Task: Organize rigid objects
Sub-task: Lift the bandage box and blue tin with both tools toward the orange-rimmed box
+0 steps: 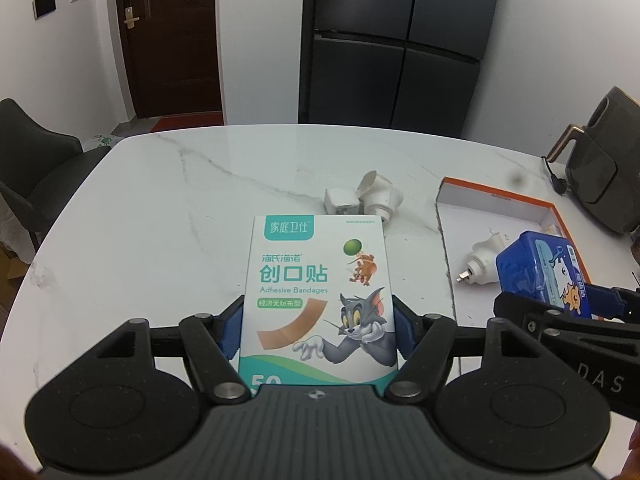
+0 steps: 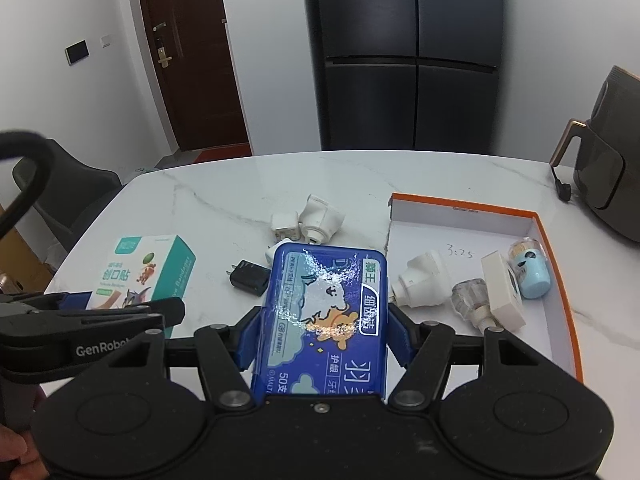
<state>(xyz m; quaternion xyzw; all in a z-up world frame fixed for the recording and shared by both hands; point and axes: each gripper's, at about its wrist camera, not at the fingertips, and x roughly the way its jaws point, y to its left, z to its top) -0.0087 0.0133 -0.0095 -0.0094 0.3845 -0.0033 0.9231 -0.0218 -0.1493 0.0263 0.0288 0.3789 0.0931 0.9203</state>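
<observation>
My left gripper (image 1: 318, 320) is shut on a white and teal adhesive bandage box (image 1: 316, 288), its blue pads against both long sides. My right gripper (image 2: 324, 332) is shut on a blue flat tin (image 2: 324, 312) with cartoon print, held over the table beside an orange-rimmed white tray (image 2: 556, 240). In the tray lie a white plug adapter (image 2: 420, 280), a clear knob (image 2: 472, 292), a cream block (image 2: 502, 284) and a light blue small container (image 2: 530, 268). On the marble table sit a white charger cube (image 2: 286, 226), a white adapter (image 2: 320, 220) and a black charger (image 2: 248, 278).
A dark air fryer (image 2: 604, 184) with a cord stands at the table's far right corner. A dark chair (image 2: 68, 184) is at the left edge. A black fridge (image 2: 408, 52) and a brown door (image 2: 192, 52) are behind the table.
</observation>
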